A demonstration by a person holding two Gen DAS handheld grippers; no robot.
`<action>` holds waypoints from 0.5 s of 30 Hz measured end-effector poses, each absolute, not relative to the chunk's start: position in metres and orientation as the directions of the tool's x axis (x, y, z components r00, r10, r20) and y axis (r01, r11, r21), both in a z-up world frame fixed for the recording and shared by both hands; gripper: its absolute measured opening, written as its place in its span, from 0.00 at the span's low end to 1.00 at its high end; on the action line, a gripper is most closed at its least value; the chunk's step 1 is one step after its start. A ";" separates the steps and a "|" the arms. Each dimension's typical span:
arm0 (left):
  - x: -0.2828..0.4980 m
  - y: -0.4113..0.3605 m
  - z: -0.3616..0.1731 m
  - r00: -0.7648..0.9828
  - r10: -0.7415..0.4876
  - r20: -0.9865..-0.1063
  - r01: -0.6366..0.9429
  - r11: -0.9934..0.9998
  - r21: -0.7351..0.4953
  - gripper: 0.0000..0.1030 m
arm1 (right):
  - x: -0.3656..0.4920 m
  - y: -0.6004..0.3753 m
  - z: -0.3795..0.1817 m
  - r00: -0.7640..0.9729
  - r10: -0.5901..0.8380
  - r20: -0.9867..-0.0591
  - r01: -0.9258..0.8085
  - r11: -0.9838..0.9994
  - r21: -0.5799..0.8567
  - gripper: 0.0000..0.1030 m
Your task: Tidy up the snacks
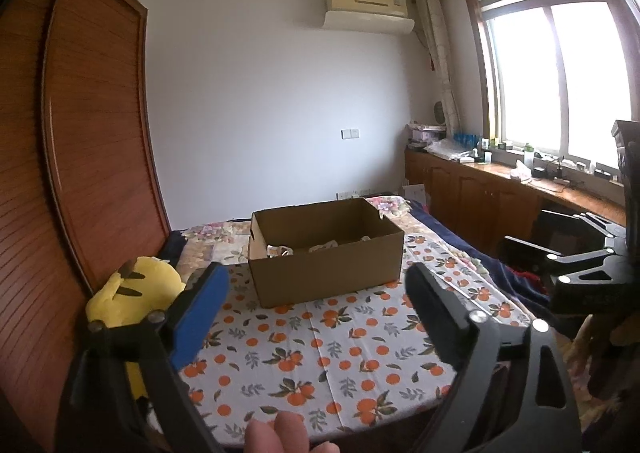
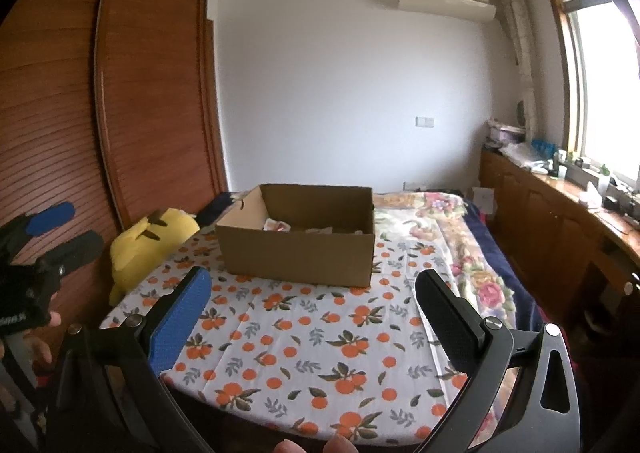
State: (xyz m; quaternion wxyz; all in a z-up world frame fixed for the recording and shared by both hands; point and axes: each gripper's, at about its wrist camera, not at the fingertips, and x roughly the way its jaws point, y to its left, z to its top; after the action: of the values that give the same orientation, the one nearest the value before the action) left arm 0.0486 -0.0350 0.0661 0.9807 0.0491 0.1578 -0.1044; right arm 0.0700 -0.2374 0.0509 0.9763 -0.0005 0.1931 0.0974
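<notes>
Snacks [image 2: 280, 226] are lying in the centre-frame box [image 2: 298, 259]; both hand-held grippers, left [image 1: 316, 317] and right [image 2: 314, 317], are hanging open and empty, nothing left outside.

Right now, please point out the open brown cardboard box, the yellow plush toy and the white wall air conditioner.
open brown cardboard box [image 1: 328, 273]: left wrist view, front wall.
yellow plush toy [image 2: 140, 253]: right wrist view, middle of its body.
white wall air conditioner [image 1: 368, 19]: left wrist view, lower flap.

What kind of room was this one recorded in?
Most likely a home bedroom: a bed with floral bedding, a tall wooden wardrobe beside it, and a wall air conditioner. A cardboard box sits on an orange-print cloth.
</notes>
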 end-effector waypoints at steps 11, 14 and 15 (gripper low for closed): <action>0.022 -0.041 0.045 0.930 -0.147 -0.336 0.181 0.981 0.071 0.98 | 0.037 -0.236 0.028 0.913 0.125 -0.390 -0.123 0.992 0.029 1.00; 0.018 -0.040 0.038 0.931 -0.125 -0.343 0.159 0.985 0.073 0.98 | 0.029 -0.234 0.024 0.914 0.125 -0.385 -0.122 0.992 0.034 1.00; 0.016 -0.041 0.036 0.931 -0.118 -0.344 0.153 0.985 0.077 0.98 | 0.027 -0.234 0.023 0.915 0.124 -0.384 -0.121 0.992 0.033 1.00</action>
State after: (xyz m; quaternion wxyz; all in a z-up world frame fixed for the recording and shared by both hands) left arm 0.0162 -0.0407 0.0357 0.9814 0.0511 0.1719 -0.0690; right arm 0.0272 -0.2340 0.0230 0.9785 0.0045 0.1965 0.0625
